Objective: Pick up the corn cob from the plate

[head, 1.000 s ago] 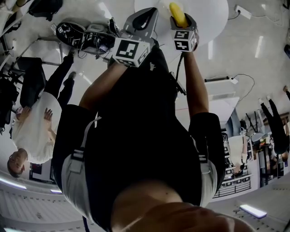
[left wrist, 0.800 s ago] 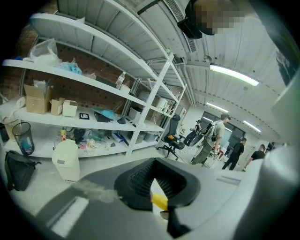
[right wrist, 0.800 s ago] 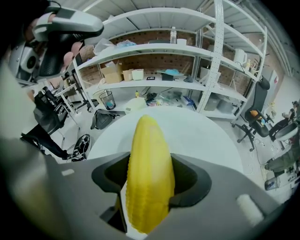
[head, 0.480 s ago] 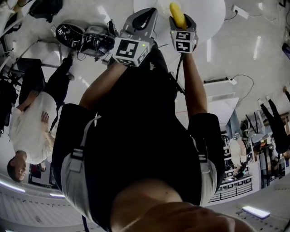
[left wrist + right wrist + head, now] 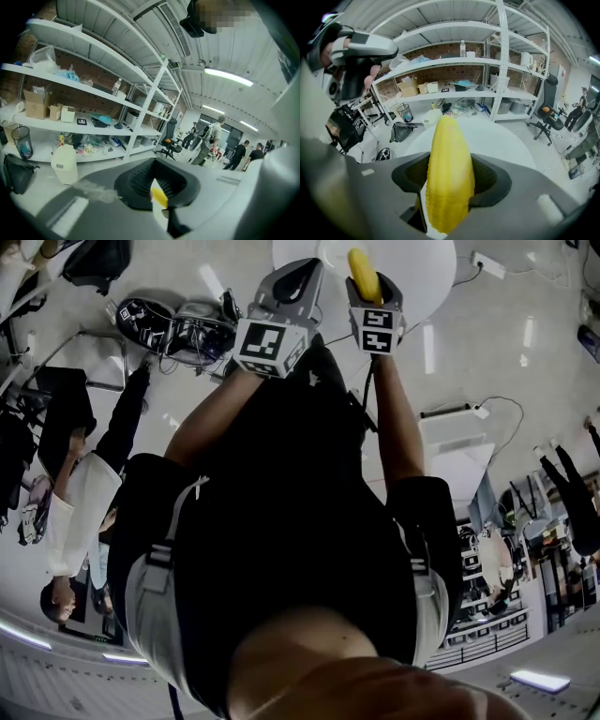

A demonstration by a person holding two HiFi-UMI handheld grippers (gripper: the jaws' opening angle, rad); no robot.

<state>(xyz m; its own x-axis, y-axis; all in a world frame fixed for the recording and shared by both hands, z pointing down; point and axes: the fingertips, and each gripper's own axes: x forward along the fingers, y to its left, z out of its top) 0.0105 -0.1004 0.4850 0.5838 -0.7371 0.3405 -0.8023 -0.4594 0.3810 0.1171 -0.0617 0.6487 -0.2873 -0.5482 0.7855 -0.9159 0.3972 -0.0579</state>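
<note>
Head view: two grippers up side by side, left gripper (image 5: 291,282) and right gripper (image 5: 370,287), over one round white table (image 5: 422,268); one corn cob (image 5: 362,273) sticks out of the right one.
Left gripper view: jaws drawn in to a thin slit, nothing between them.
Right gripper view: jaws clamped on the cob's sides, tip pointing away, table beyond.

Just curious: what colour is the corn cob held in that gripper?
Yellow; the right gripper view shows the corn cob best.
</note>
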